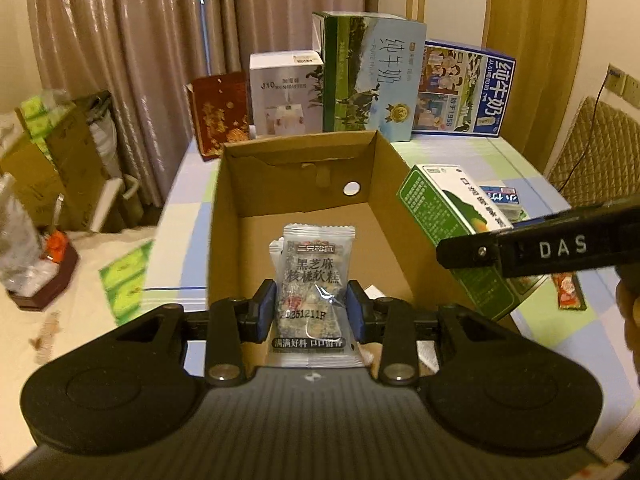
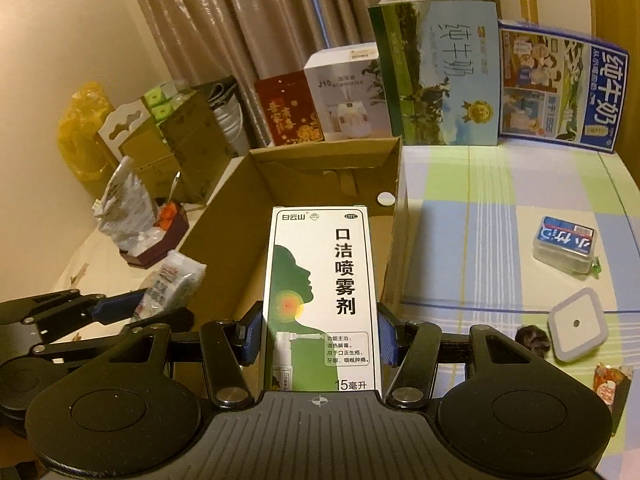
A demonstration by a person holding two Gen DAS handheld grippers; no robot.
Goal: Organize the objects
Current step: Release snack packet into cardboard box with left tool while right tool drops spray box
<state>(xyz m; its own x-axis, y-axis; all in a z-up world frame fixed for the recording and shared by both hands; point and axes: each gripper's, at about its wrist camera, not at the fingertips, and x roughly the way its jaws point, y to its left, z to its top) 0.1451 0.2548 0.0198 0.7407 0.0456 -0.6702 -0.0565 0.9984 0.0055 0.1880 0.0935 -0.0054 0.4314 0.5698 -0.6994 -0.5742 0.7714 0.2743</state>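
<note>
The table [image 2: 500, 184] has a checked cloth, and big milk boxes [image 2: 440, 72] stand along its back edge. In front of them sits the open brown box [image 1: 384, 176], and this is where the small things seem to go. I can see no loose things on the part of its floor that shows, though the grippers hide some of it. The step now looks like putting things in: both grippers hold something at the box. The right gripper [image 2: 320, 338] has its jaws closed tight on the spray box [image 2: 320, 292], a tall white and green pack, held over the near edge. The left gripper [image 1: 312, 312] has its jaws closed tight on the snack bag [image 1: 314, 280], held up over the inside of the box. Next, I think each one needs to go down low and let go gently. Still out on the table are a small clear case [image 2: 566, 246], a white square [image 2: 576, 330] and a little wrapped sweet [image 2: 610, 384].
</note>
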